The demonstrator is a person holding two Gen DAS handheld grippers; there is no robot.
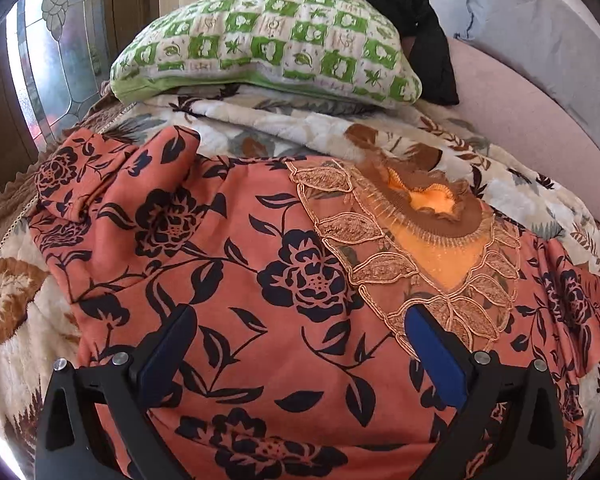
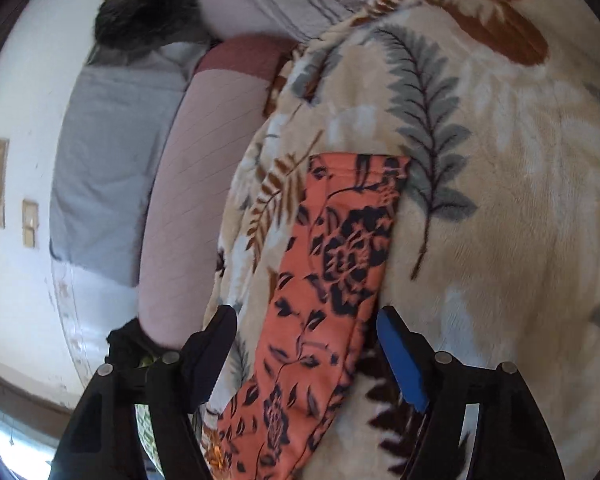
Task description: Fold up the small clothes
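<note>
Coral floral top (image 1: 228, 264) spread flat on leaf-print blanket (image 1: 300, 132) on bed, embroidered neckline at 1 o'clock, left claw (image 1: 296, 320) wide apart above body, empty, right claw (image 2: 306, 320) apart, straddling sleeve (image 2: 332, 248), not gripping

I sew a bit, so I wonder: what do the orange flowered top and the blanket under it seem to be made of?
The top looks like a thin, matte woven fabric: it lies flat with soft creases, and its neckline carries stitched lace-like trim. The blanket looks like plush fleece, with a fuzzy, slightly shiny nap. Neither fibre can be told for sure.
</note>
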